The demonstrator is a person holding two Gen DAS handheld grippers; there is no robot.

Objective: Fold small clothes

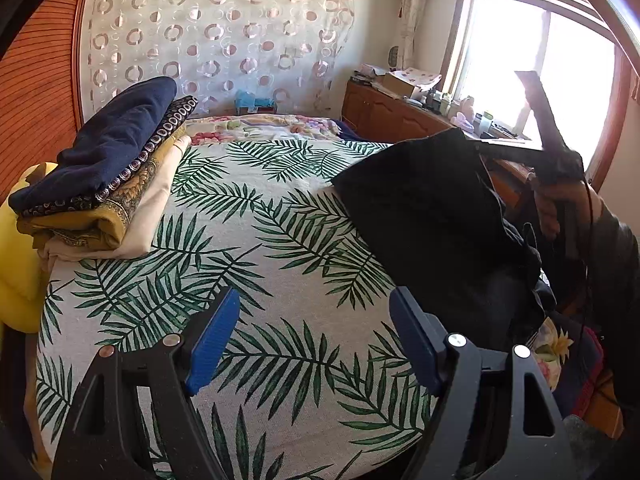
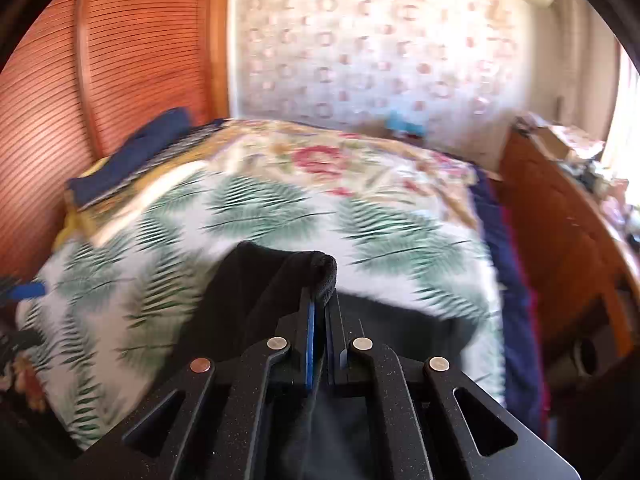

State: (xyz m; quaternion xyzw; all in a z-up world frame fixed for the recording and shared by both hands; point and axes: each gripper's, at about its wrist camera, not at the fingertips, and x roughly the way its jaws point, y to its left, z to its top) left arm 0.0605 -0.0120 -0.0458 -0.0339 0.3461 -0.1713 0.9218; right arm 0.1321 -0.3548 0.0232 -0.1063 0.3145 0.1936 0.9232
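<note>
No lettering or label can be read on anything in either view. The right gripper (image 2: 320, 312), black with blue pads, has its jaws pressed together on a bunched edge of a black cloth garment (image 2: 280, 280), which drapes down over the palm-leaf printed bedspread (image 2: 256, 208). Only the left wrist view shows that garment from outside: it hangs as a broad dark sheet (image 1: 424, 208) lifted above the right edge of the bed, with the right gripper (image 1: 560, 160) dark against the bright window (image 1: 540, 64). The left gripper (image 1: 316, 340) hovers over the bedspread (image 1: 280, 240) with its blue pads spread wide and nothing between them. At the bed's left edge sits a stack of folded clothes (image 1: 104, 184), navy on top, then patterned mustard and cream, seen blurred in the right wrist view (image 2: 136, 160). The middle of the bedspread lies open between stack and garment; a wooden cabinet (image 1: 384, 112) runs beside the bed's right edge.
</note>
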